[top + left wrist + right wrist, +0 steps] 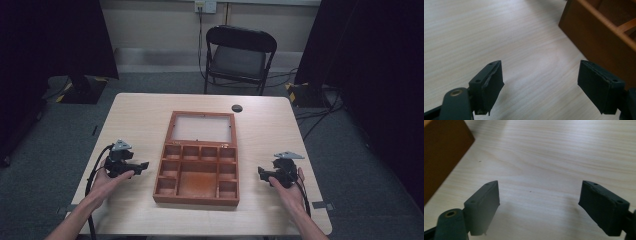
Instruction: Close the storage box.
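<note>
Dim room, grey carpet, black folding chair [240, 52] at the far side, light wood-grain table [140, 115] in the middle. Open wooden compartment box [198, 172] sits centre-table, its glass-panelled lid [202, 127] laid back flat toward the chair; compartments look empty. A small dark round disc [237, 108] lies on the table just beyond the lid.

Left gripper [134, 167] is held at the box's left side, jaws wide apart, nothing between them. In the left gripper view the box wall [596, 37] shows up and to the right of the jaws, near but not touching. Right gripper [266, 174] is held at the box's right side, jaws also spread wide and empty; in the right gripper view a box corner [444, 155] sits off to the upper left, apart from the jaws.

Key relation: box lies between the two grippers, each pointing inward at a side wall, both about equally near. Box long axis runs away from the person, lid hinge across the far end. Likely next move is reaching back to the lid to close it, or gripping the box sides; neither is started.
</note>
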Action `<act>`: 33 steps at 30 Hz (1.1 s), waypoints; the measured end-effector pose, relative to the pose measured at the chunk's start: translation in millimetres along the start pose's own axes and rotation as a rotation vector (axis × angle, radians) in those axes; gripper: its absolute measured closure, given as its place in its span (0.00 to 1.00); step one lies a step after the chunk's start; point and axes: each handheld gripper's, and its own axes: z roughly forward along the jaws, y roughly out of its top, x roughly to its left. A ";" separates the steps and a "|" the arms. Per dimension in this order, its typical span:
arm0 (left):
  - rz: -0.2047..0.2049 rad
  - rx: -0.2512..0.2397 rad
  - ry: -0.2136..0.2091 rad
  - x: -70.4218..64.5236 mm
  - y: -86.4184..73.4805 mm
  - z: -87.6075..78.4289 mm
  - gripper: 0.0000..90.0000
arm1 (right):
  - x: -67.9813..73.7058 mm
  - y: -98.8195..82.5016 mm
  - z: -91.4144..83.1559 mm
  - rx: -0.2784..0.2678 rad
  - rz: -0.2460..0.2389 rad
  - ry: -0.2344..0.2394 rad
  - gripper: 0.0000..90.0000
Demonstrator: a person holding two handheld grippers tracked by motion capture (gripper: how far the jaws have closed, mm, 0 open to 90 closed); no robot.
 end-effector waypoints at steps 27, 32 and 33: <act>-0.023 -0.136 -0.015 -14.3 51.0 -2.6 0.25 | 31.9 57.0 -3.1 -0.179 -0.065 0.189 0.29; -0.013 -0.133 -0.047 -9.9 63.0 8.4 0.21 | 36.3 72.7 7.3 -0.186 -0.036 0.185 0.26; -0.036 -0.153 -0.048 -7.3 69.2 11.5 0.21 | 37.5 76.2 9.6 -0.183 -0.031 0.185 0.25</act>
